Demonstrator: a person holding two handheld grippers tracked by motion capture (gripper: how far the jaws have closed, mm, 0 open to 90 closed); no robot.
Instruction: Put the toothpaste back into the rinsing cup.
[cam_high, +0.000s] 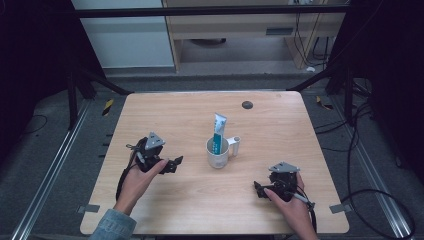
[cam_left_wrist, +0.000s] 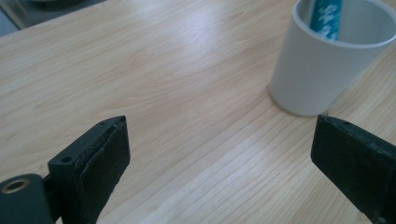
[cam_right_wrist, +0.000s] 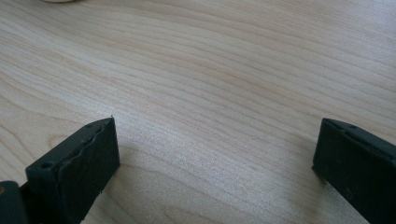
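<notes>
A white mug (cam_high: 218, 152) stands near the middle of the wooden table (cam_high: 165, 120), its handle to the right. A teal and white toothpaste tube (cam_high: 218, 131) stands upright inside it. My left gripper (cam_high: 176, 164) rests on the table left of the mug, open, with nothing between its jaws. In the left gripper view the mug (cam_left_wrist: 322, 60) with the tube (cam_left_wrist: 327, 16) is at the upper right, beyond the jaws. My right gripper (cam_high: 259, 190) lies at the front right, open over bare wood.
A small dark round cap (cam_high: 247, 105) lies near the table's far edge. Metal rails run along both sides of the table, and cables trail on the floor at the right. A wooden cabinet (cam_high: 250, 25) stands beyond the table.
</notes>
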